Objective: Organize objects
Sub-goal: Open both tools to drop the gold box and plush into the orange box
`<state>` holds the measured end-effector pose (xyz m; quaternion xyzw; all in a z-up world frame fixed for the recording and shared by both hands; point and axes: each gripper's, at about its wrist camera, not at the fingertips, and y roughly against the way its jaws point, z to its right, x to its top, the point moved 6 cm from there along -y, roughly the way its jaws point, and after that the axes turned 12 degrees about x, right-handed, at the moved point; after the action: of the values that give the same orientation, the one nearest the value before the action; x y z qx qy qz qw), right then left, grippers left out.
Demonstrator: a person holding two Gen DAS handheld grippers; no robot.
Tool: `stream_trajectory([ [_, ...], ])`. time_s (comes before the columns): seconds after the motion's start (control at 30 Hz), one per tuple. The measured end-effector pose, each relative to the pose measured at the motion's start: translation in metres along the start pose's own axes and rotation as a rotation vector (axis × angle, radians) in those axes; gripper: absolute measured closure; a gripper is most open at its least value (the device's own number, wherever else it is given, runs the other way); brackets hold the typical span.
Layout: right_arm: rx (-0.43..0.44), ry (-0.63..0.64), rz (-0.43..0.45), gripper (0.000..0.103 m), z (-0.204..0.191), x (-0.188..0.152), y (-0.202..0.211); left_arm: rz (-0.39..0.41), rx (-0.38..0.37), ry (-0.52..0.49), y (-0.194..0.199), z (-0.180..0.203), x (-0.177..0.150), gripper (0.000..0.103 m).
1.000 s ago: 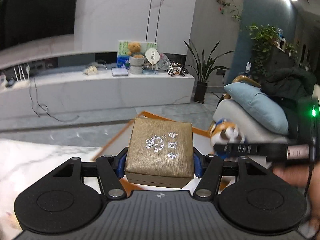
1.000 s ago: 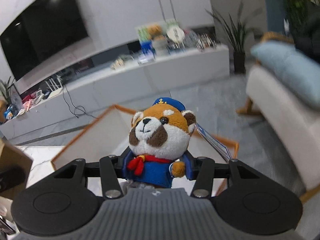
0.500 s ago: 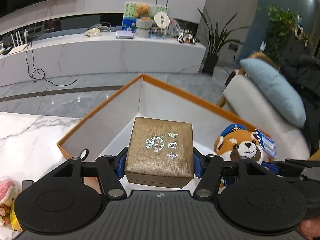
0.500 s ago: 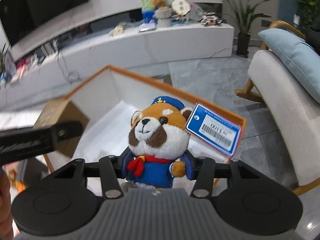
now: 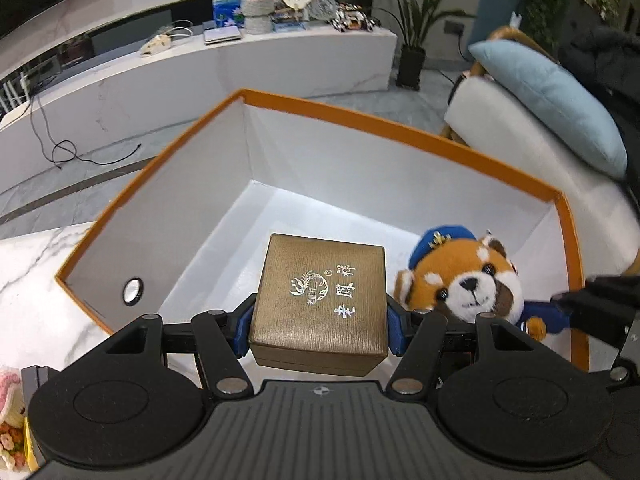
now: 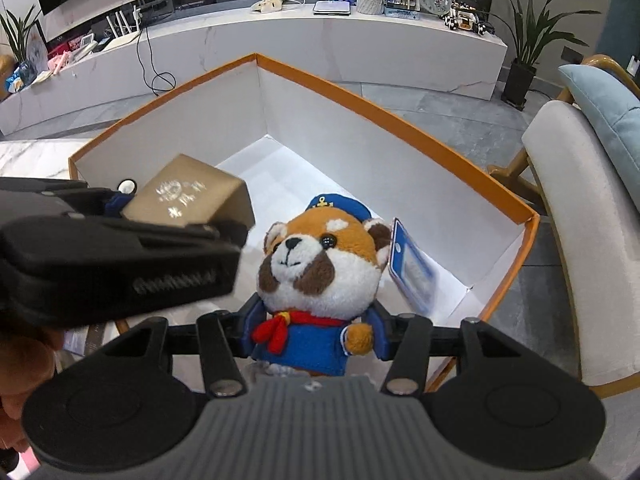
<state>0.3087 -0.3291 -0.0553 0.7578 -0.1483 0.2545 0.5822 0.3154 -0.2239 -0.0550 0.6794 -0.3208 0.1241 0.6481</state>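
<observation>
My left gripper (image 5: 320,330) is shut on a gold gift box (image 5: 320,300) with silver lettering and holds it over the open orange-rimmed white box (image 5: 400,128). My right gripper (image 6: 314,334) is shut on a red panda plush (image 6: 320,276) in a blue cap and blue jacket with a blue tag. It holds the plush over the same box (image 6: 400,116). The plush (image 5: 468,280) also shows to the right of the gold box in the left wrist view. The gold box (image 6: 188,196) and left gripper show at the left of the right wrist view.
The orange box stands on a white marble table (image 5: 36,280). A pink knitted toy (image 5: 10,420) lies at the table's left. A chair with a blue cushion (image 5: 552,100) stands to the right. A long white TV bench (image 6: 320,40) with clutter runs behind.
Both grippers have moved forward and down over the orange box, carrying the gold box and the plush. The box interior now fills both views, and the grippers have come closer together.
</observation>
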Motion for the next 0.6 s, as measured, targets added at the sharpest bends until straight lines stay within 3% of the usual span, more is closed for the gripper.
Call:
stream_trajectory([
  [0.43,-0.002,0.033,-0.015,0.048,-0.0026,0.0030,0.0005,0.002,-0.005,-0.003,0.0007,0.0018,0.0021,0.036],
  [0.6,-0.033,0.045,0.002,0.035,-0.0037,0.0056,0.0026,0.027,-0.009,0.032,0.0068,-0.0033,0.0050,0.036],
])
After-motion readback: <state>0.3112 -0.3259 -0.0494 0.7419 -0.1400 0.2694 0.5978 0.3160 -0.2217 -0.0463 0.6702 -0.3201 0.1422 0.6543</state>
